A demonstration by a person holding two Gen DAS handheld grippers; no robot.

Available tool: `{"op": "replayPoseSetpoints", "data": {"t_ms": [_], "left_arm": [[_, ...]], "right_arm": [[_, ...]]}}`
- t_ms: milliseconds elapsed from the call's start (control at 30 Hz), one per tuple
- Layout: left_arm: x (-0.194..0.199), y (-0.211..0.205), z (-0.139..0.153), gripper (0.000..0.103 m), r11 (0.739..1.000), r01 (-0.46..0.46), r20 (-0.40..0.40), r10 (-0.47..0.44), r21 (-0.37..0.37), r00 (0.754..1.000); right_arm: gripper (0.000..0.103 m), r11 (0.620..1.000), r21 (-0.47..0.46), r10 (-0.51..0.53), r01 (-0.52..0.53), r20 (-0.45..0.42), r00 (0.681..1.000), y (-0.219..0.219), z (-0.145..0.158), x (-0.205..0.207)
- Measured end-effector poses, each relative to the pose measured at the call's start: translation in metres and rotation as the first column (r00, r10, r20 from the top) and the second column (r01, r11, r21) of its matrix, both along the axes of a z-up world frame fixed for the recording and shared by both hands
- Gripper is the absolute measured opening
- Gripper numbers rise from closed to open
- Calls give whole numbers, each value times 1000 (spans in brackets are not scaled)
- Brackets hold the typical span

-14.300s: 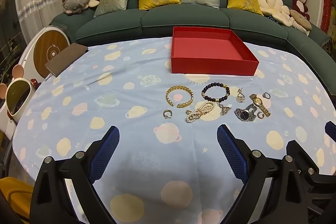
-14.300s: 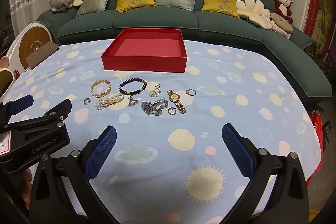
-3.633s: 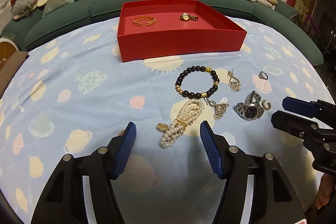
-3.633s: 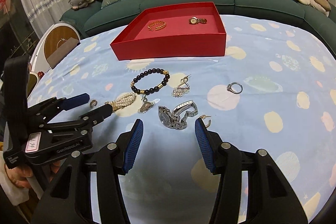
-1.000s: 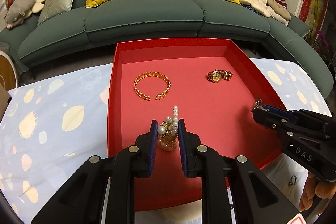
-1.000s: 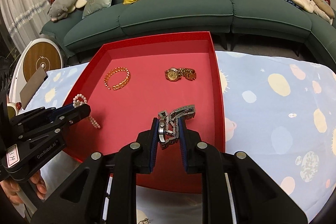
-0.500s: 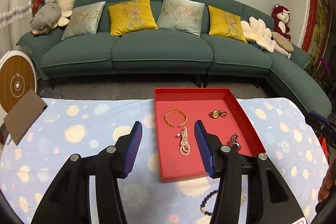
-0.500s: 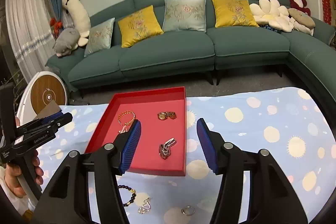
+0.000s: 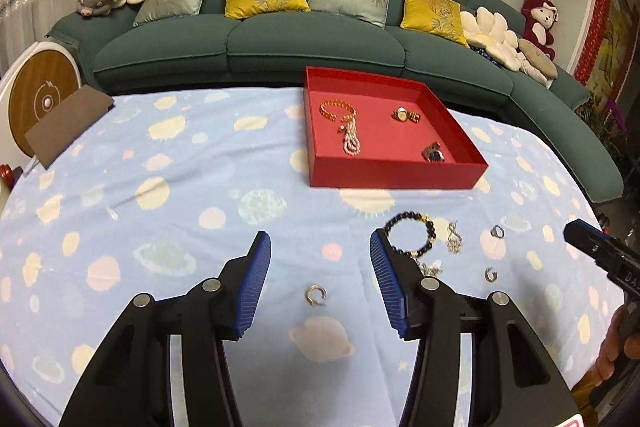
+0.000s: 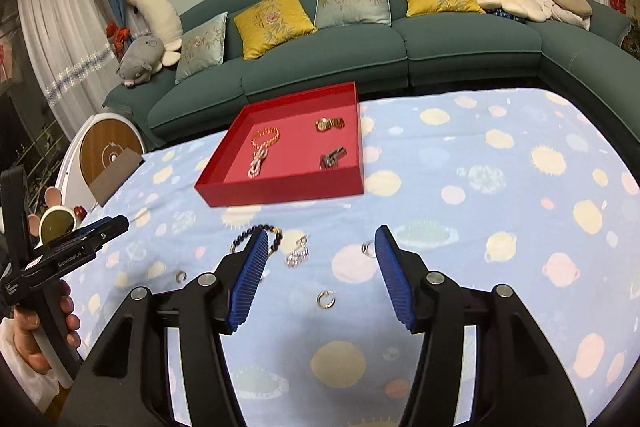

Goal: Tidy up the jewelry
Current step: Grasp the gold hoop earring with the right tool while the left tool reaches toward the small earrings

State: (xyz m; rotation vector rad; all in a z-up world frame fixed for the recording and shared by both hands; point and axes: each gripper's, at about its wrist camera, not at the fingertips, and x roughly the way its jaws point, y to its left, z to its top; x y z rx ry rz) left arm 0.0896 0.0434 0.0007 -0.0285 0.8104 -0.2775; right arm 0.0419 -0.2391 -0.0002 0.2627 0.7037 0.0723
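Left wrist view: four pieces lie in the red tray (image 9: 394,176); beaded bracelet (image 9: 410,233), rings and earrings remain on the tabletop (image 9: 160,187), left gripper (image 9: 320,281) and right gripper (image 10: 318,277) both released, empty.

Right gripper (image 10: 320,275) open, empty, above the cloth (image 10: 500,187); hoop (image 10: 326,299) between the fingers; earring (image 10: 298,255) and beads (image 10: 276,237) by the left finger; ring (image 10: 367,248) by the right; tray (image 10: 280,183) beyond.

Matt red box (image 9: 394,174); printed cloth tablecloth (image 9: 180,179); shiny metal ring (image 9: 315,295).
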Motion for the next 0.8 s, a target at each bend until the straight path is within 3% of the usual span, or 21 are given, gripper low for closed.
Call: {"op": "replayPoseSetpoints", "data": {"t_ms": [167,333,533,800], "left_arm": [[-4,-26,-23,50,997,63,-27,-62,51,998],[-4,-35,-25,52,997,75,-21,-74,33,997],[4,-38,-33,53,997,56,-52,-53,49,997],[9,-32,-38,53,999,23,-82,-21,25,996]], "right_arm": [[54,998,-49,28,-33,-91,995,22,-36,5],[54,998,-61,12,-22,-147,989,22,-61,14],[53,995,-82,43,-59,-186,982,30,-78,17],[44,989,-120,63,-88,-195,979,36,-89,23]]}}
